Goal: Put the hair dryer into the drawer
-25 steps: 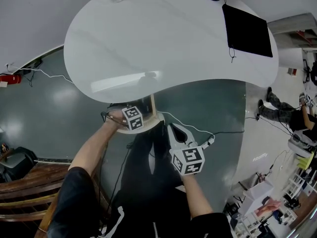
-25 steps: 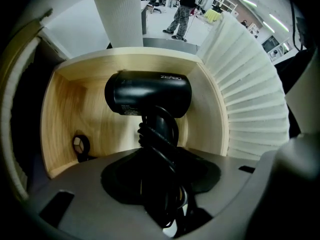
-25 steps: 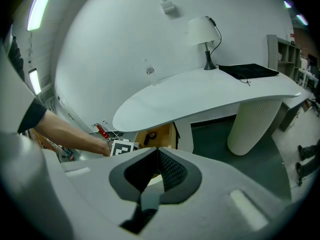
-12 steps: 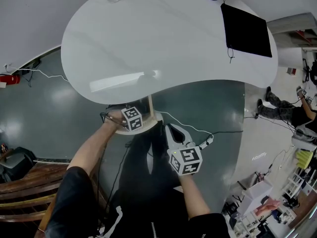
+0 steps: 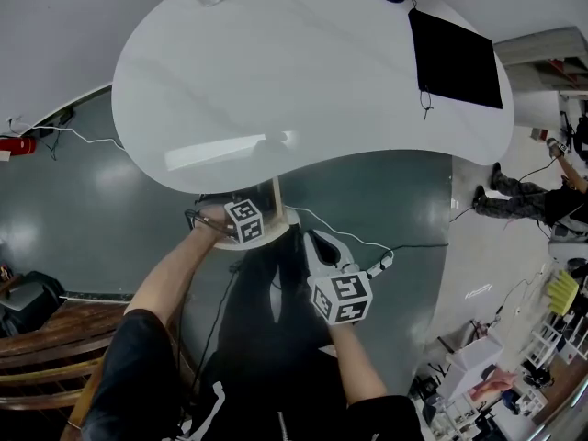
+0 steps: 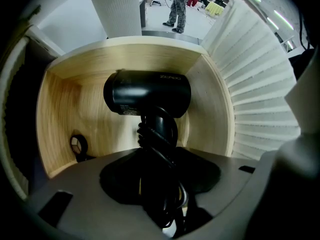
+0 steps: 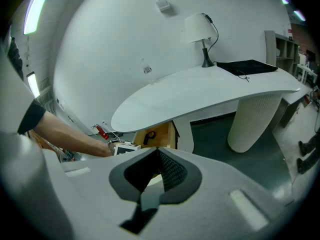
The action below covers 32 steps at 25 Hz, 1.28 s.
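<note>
Clamping one black hair dryer [image 6: 147, 94] by cord-wrapped handle, your left gripper [image 6: 157, 156] has it inside open wooden drawer [image 6: 210, 104]; one small round black item [image 6: 78, 145] at drawer's left. Your right gripper [image 7: 156, 153] closed, empty, right of drawer.

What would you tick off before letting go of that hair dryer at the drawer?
1. Drawer open: ok.
2. Left gripper shut on the hair dryer, at its handle and wound cord: ok.
3. Dryer lined up with the drawer's opening: ok.
4. Dryer resting on the drawer floor: cannot tell.
5. Small black item in the corner apart from the dryer: ok.
6. Right gripper empty, off the drawer: ok.
</note>
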Each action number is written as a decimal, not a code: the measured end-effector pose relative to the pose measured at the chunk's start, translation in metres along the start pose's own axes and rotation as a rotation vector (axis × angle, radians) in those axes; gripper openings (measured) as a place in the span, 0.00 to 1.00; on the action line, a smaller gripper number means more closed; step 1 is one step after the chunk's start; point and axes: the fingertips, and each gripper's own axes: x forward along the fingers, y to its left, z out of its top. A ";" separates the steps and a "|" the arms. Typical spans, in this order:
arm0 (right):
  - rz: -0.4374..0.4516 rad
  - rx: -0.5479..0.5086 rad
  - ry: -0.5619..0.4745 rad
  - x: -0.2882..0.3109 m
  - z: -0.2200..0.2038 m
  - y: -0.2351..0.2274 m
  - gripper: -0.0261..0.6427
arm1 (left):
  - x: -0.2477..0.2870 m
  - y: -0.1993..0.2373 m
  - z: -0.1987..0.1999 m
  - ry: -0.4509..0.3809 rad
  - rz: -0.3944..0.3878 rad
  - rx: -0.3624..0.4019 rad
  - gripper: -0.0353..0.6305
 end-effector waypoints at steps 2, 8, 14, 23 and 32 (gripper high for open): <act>0.002 -0.003 -0.001 0.000 0.001 -0.001 0.05 | -0.001 0.001 0.004 -0.014 -0.005 -0.018 0.35; 0.008 -0.011 -0.004 -0.002 0.003 0.000 0.05 | -0.010 0.002 0.009 -0.048 0.007 -0.043 0.36; 0.018 -0.034 -0.010 -0.004 0.008 -0.001 0.05 | -0.034 0.006 0.011 -0.113 0.050 -0.074 0.36; 0.060 -0.097 -0.022 -0.010 0.020 0.012 0.05 | -0.082 0.004 0.006 -0.223 0.107 -0.174 0.36; 0.099 -0.171 -0.048 -0.027 0.034 0.030 0.05 | -0.123 -0.016 -0.010 -0.307 0.142 -0.297 0.24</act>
